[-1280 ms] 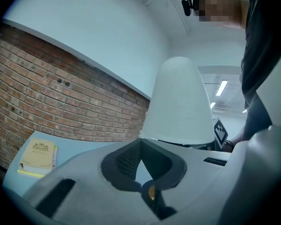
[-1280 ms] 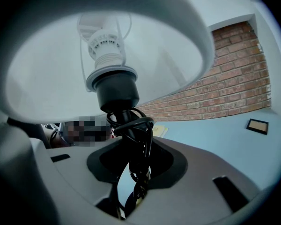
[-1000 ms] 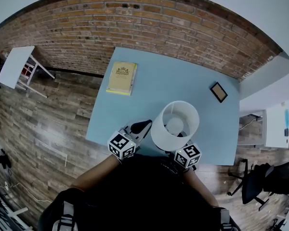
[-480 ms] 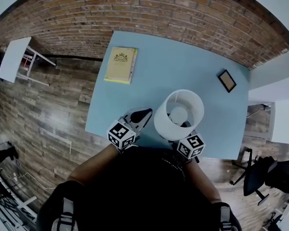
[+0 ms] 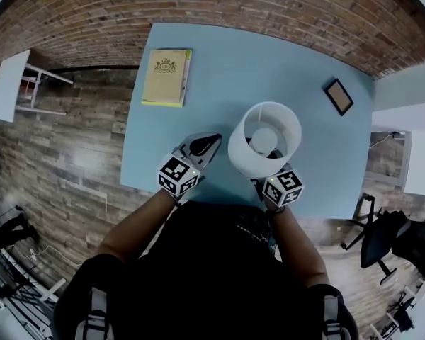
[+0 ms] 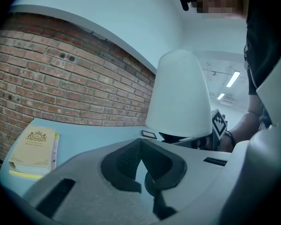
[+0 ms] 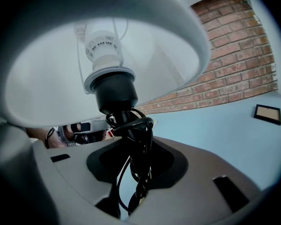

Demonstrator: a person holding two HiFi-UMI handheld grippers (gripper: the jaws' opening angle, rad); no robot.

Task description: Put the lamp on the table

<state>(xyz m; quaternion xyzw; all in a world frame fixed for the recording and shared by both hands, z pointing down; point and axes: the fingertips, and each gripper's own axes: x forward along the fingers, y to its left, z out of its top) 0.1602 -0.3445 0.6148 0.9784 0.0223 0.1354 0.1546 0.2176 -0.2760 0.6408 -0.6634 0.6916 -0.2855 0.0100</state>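
Inside my right hand-held gripper point(image 7: 136, 172) the lamp point(image 7: 113, 90) stands upright, clamped, worktop point(image 7: 215, 135) below; my left hand-held gripper point(image 6: 139, 165) is pinched together, empty.

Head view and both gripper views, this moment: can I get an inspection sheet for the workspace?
Surface: light blue table, mostly bare.
Job's things: lamp with a white shade, over the table's near part; its base is not seen, so whether it has landed cannot be told.
Clutter: yellow book near the far left corner; small framed picture near the right edge.
Grippers: right gripper shut on the lamp's stem under the shade; left gripper shut, empty, beside the shade.
Cables: black cord wound round the stem.
Surroundings: brick wall, wood floor, white side table, office chair.
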